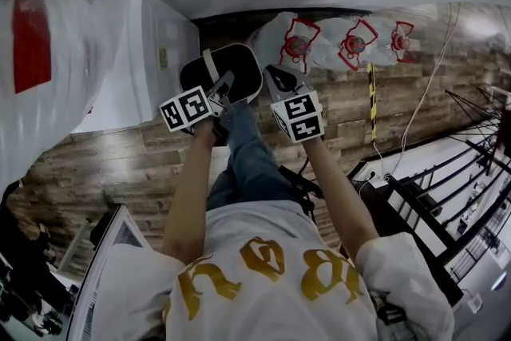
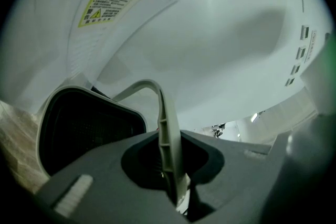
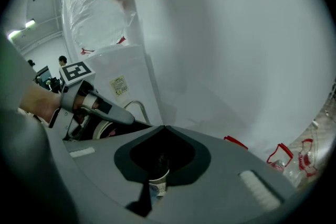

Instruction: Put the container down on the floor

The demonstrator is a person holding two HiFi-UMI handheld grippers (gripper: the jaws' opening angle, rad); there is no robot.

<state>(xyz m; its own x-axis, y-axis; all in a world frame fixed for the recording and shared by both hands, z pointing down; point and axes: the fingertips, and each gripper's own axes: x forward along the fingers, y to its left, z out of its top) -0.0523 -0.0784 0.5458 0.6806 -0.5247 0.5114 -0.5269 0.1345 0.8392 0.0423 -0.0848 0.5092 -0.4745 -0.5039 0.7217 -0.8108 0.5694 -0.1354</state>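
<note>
In the head view a black container (image 1: 234, 66) with a pale rim hangs above the wood-pattern floor (image 1: 120, 160), in front of the person's legs. Its pale bail handle (image 1: 211, 66) is in my left gripper (image 1: 224, 88), which is shut on it. The left gripper view shows the handle (image 2: 167, 128) running down between the closed jaws, with the container's dark inside (image 2: 84, 131) to the left. My right gripper (image 1: 277, 78) is just right of the container's rim. In the right gripper view it (image 3: 164, 127) is shut with nothing between the tips, and the container (image 3: 94, 131) lies off to its left.
A white cabinet (image 1: 148, 44) with a yellow label stands left of the container. Clear bags of bottles with red marks (image 1: 343, 40) lie on the floor behind it. A yellow-black striped strip (image 1: 371, 104), a white cable (image 1: 415, 116) and black racks (image 1: 447, 196) are at right.
</note>
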